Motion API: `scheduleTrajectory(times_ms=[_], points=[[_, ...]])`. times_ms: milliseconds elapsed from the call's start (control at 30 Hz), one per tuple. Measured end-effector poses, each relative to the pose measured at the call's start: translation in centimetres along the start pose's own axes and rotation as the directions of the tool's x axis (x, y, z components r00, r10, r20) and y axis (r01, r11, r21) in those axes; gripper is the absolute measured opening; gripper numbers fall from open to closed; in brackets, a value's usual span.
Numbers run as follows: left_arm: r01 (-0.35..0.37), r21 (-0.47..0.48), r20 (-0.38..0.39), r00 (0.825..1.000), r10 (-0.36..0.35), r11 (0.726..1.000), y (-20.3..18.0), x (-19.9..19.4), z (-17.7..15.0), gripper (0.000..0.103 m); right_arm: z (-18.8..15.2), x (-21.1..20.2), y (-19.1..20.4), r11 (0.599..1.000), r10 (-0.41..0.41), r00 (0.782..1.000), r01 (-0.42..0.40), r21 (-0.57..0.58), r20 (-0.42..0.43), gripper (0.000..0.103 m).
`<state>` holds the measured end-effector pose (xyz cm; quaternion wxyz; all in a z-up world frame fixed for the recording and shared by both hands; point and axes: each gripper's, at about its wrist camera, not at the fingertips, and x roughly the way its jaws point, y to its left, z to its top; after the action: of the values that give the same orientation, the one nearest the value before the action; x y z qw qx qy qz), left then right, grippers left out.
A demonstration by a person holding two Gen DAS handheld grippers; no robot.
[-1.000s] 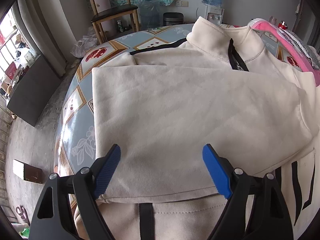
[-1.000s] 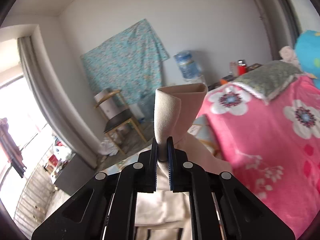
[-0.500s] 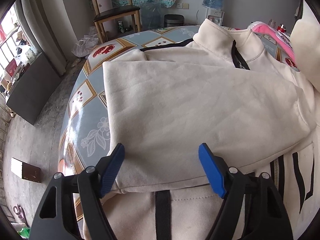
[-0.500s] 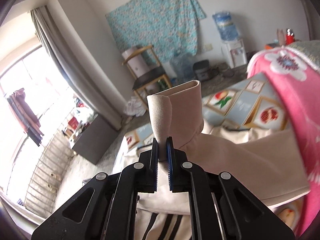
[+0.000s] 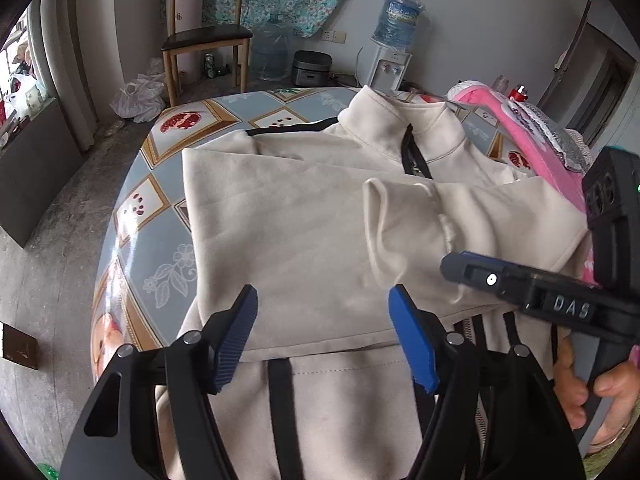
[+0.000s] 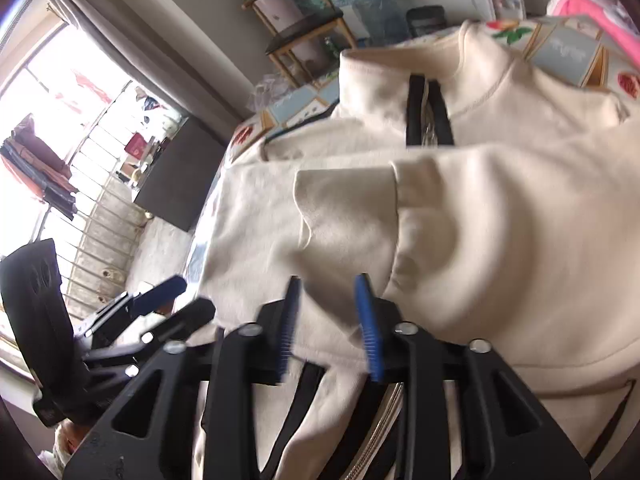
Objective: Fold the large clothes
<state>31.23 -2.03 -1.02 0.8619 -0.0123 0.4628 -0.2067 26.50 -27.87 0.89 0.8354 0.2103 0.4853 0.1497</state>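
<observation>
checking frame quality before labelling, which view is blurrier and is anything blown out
Right wrist view: motion blur smears the right gripper and the cream jacket, and the window is blown out white. Left wrist view: sharp, evenly lit, with glare on the tablecloth; both views bend at the fisheye edges.

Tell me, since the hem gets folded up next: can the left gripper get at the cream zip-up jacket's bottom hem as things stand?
Probably yes. The left gripper hovers over the cream zip-up jacket, jaws closing with nothing gripped. The right gripper sits off to the side, its jaws opening off the sleeve cuff. The hem itself lies out of view.
</observation>
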Motion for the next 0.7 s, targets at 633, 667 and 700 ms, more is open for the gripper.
scheduleTrajectory(times_ms=[633, 667, 700], points=[[0.072, -0.133, -0.192, 0.977, -0.097, 0.989, -3.1, 8.7, 3.8, 0.032, -6.5, -9.8, -8.9, 0.908, -0.41, 0.879, 0.419, 0.018, 0.243, 0.024], [0.039, -0.113, -0.192, 0.979, -0.06, 0.993, -3.3, 8.8, 3.8, 0.022, -6.3, -9.9, -9.6, 0.91, -0.407, 0.88, 0.413, 0.03, 0.247, 0.024], [0.015, -0.093, -0.194, 0.981, -0.033, 0.996, -3.5, 8.9, 3.9, 0.015, -6.3, -10.0, -10.2, 0.914, -0.402, 0.883, 0.404, 0.043, 0.244, 0.023]])
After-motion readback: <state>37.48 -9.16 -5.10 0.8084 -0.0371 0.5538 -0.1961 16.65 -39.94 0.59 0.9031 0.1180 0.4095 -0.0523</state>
